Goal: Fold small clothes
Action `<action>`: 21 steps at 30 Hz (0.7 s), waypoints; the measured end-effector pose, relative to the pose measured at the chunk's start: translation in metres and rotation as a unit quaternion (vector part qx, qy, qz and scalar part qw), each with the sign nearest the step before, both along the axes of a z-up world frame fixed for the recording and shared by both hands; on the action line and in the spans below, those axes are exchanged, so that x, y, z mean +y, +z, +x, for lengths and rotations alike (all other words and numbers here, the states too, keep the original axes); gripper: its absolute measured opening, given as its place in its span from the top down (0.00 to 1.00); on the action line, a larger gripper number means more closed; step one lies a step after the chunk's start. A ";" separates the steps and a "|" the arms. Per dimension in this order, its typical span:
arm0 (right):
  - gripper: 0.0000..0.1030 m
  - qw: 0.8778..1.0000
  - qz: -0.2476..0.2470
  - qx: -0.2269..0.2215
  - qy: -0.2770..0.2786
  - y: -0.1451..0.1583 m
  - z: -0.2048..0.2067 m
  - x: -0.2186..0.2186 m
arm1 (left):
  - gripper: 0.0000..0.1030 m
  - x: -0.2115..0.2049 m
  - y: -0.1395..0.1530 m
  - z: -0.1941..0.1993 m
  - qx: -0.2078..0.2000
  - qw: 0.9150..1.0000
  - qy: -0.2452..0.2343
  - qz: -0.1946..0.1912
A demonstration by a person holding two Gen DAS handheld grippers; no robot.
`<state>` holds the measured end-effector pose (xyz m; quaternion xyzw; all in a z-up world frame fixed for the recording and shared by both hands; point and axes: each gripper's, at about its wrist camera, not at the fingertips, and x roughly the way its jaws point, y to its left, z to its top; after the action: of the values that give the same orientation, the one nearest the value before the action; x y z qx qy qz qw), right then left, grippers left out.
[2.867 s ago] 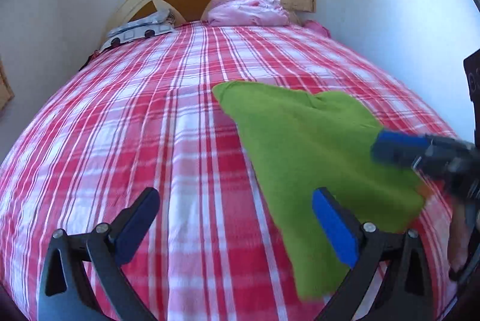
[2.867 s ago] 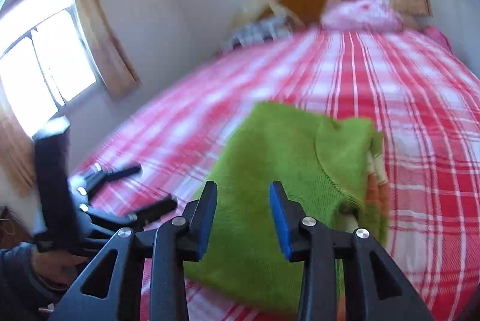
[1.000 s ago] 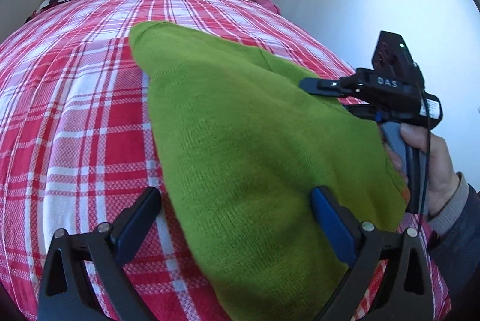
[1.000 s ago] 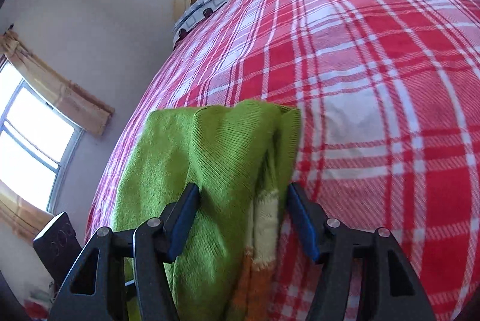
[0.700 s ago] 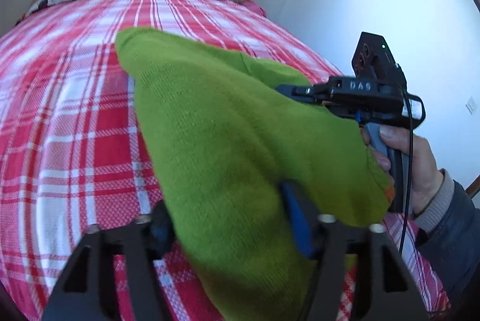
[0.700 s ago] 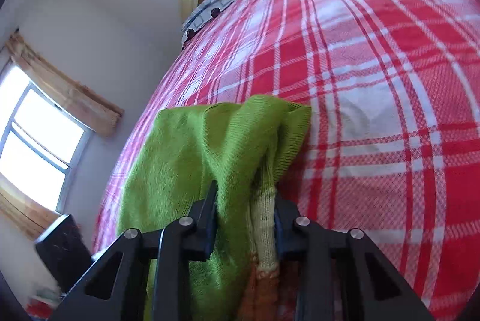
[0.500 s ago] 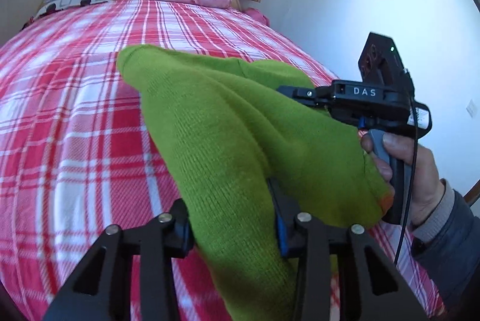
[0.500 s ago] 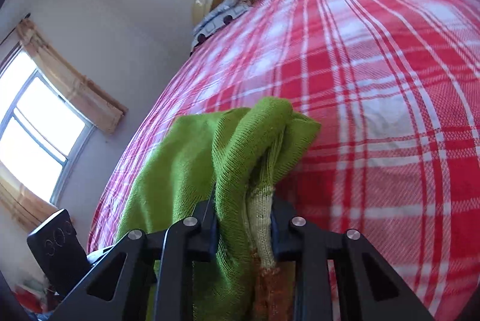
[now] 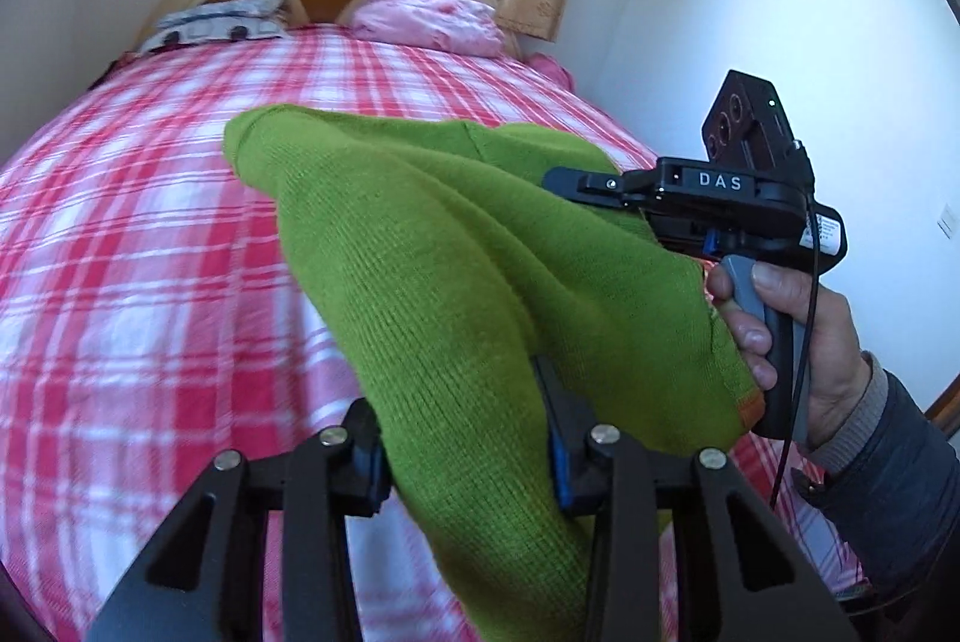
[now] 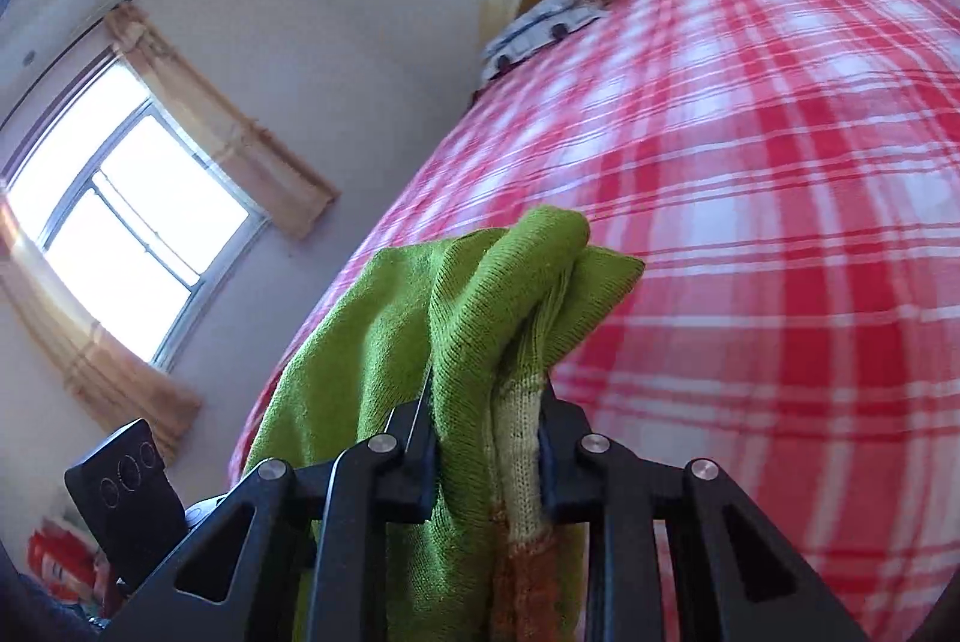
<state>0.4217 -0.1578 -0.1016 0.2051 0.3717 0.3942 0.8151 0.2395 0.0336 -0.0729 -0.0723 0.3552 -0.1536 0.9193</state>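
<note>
Sweater (image 9: 456, 270) fills the frame's centre, raised off the bed (image 9: 132, 234); left gripper (image 9: 462, 438) and right gripper (image 10: 486, 438) each clamp one edge, likely to carry it over into a fold.

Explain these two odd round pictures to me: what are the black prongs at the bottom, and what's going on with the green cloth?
There is no robot here. A person holds a hand-held two-finger clamp in each hand, and each clamp carries a wide-angle camera looking along its fingers. One picture comes from the left gripper, the other from the right gripper. Both are shut on the same green knitted garment, lifting its edge off a bed with a red-and-white checked cover. In the left view you can see the person's right hand gripping the other clamp's handle. Pillows lie by the headboard.
</note>
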 end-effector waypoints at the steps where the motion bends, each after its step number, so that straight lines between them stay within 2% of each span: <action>1: 0.75 1.000 0.003 -0.001 0.007 0.002 -0.002 0.008 | 0.61 0.007 0.001 -0.006 -0.002 1.000 0.007 0.001; 14: 0.75 0.994 0.029 0.001 0.101 0.013 -0.028 0.146 | 0.61 0.094 0.001 -0.057 -0.008 0.995 0.097 0.008; 21: 0.75 0.991 0.029 0.009 0.132 0.007 -0.036 0.193 | 0.61 0.120 -0.005 -0.075 0.001 0.991 0.131 0.017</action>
<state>0.3854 0.0355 -0.0944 0.1813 0.3909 0.5074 0.7462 0.1641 0.1536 -0.0777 -0.1026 0.3463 -0.0261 0.9321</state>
